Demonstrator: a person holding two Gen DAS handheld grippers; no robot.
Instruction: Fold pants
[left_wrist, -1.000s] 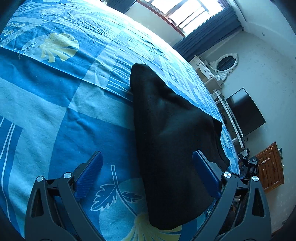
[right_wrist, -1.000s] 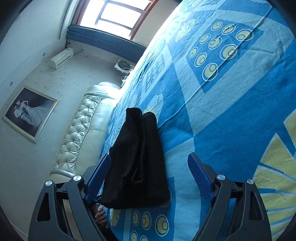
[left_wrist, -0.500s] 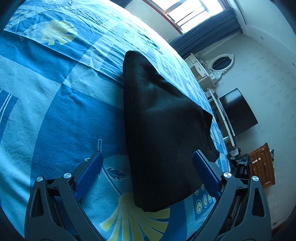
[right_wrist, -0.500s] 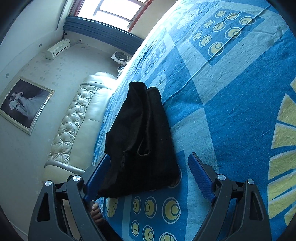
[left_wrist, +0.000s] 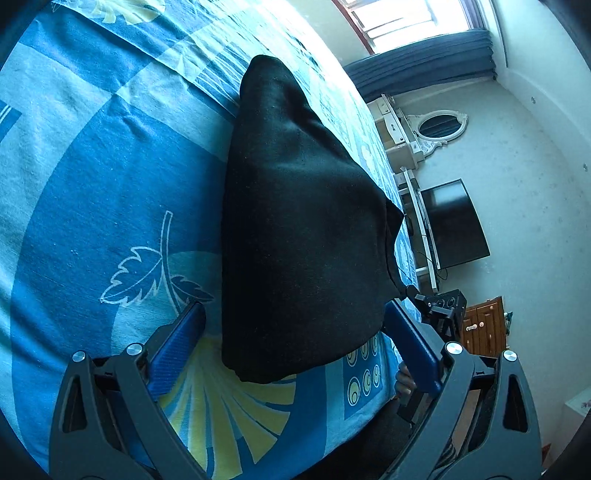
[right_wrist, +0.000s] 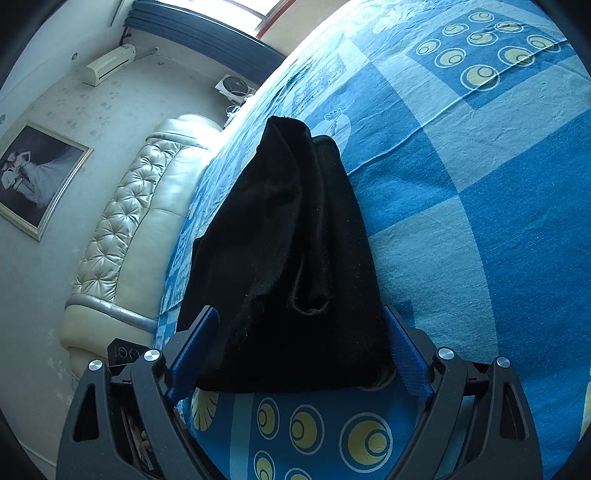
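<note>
Both sets of jaws gape wide, gripping nothing: left gripper (left_wrist: 295, 347) and right gripper (right_wrist: 301, 350) each frame the near edge of the folded black pants (left_wrist: 295, 221), lying on the blue patterned bedspread (left_wrist: 92, 184). Beyond, a cream tufted headboard (right_wrist: 122, 236).

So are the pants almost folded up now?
Partly. The black pants already lie doubled lengthwise, in a long strip on the blue bedspread. Right now the left gripper and right gripper have open jaws on either side of the near end, holding nothing. Folding the strip shorter appears left.
</note>
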